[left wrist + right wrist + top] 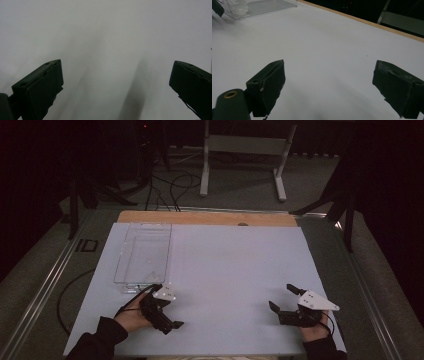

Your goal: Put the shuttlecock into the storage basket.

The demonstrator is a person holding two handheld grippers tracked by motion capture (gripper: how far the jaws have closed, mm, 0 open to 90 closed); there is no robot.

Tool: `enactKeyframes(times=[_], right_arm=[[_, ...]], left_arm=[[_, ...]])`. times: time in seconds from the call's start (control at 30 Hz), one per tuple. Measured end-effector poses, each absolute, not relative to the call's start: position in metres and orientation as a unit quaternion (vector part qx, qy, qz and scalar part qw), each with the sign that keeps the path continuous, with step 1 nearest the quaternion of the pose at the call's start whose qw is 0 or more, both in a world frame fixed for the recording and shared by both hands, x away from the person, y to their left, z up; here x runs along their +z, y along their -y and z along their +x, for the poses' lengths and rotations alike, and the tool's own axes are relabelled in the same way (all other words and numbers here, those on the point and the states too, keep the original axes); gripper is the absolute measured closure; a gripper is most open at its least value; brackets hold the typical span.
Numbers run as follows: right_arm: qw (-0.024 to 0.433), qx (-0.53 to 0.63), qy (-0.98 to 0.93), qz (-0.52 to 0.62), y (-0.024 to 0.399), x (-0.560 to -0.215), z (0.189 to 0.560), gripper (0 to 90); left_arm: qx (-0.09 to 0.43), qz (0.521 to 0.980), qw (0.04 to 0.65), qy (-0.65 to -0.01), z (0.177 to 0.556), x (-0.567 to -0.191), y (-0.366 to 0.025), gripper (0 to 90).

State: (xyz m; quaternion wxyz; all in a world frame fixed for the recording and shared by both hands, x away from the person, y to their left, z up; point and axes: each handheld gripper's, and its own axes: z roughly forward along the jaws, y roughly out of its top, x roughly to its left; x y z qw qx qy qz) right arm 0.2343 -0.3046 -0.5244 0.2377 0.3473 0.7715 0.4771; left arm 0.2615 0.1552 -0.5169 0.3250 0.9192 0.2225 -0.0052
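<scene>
I hold 2 grippers low over the white surface [225, 270], and both sets of jaws stand wide apart with nothing between them. My left gripper [167, 307] sits at the near left, just beside the near end of the clear plastic tray [144, 252], close to it but, as far as I can tell, not touching. My right gripper [285, 300] rests at the near right, well apart from the tray, its jaws turned toward the middle of the surface.

The tray lies flat along the left side of the surface, its long axis running away from me, its far end near the wooden edge [207, 217]. In the right gripper view its near corner [259, 7] shows at the upper left, with something pale and crinkled inside that I cannot make out.

I judge the tray light, stiff and thin-walled, so it should slide easily on this smooth surface and may skate away if I nudge it. The plastic looks slick, and a hard squeeze could flex or crack a wall. The best hold, I think, is on the near short wall, 1 jaw inside and 1 outside, closing gently. If it must be lifted level, the 2nd gripper should take the long right wall.
</scene>
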Motion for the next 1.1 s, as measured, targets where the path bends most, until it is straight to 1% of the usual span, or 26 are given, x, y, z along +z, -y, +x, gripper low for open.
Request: enactKeyframes(times=[0.13,0.17,0.43,0.6,0.73,0.87,1.1], right_arm=[[0.238,0.476,-0.772,0.347,0.304,-0.524,0.234,11.3],[0.238,0.476,-0.773,0.346,0.304,-0.524,0.234,11.3],[0.235,0.474,-0.775,0.345,0.303,-0.525,0.235,11.3],[0.233,0.473,-0.776,0.346,0.303,-0.526,0.235,11.3],[0.232,0.473,-0.776,0.347,0.303,-0.526,0.235,11.3],[0.230,0.474,-0.776,0.346,0.303,-0.527,0.235,11.3],[0.228,0.474,-0.778,0.343,0.303,-0.527,0.235,11.3]], left_arm=[[-0.003,0.910,0.344,-0.233,0.259,-0.517,-0.165,0.0],[0.006,0.904,0.350,-0.246,0.257,-0.518,-0.174,0.0],[0.025,0.896,0.348,-0.274,0.250,-0.524,-0.195,0.0],[0.026,0.885,0.353,-0.304,0.247,-0.529,-0.200,0.0],[0.053,0.869,0.374,-0.319,0.244,-0.529,-0.202,0.0],[0.059,0.858,0.394,-0.324,0.241,-0.534,-0.202,0.0],[0.064,0.849,0.409,-0.327,0.241,-0.538,-0.203,0.0]])
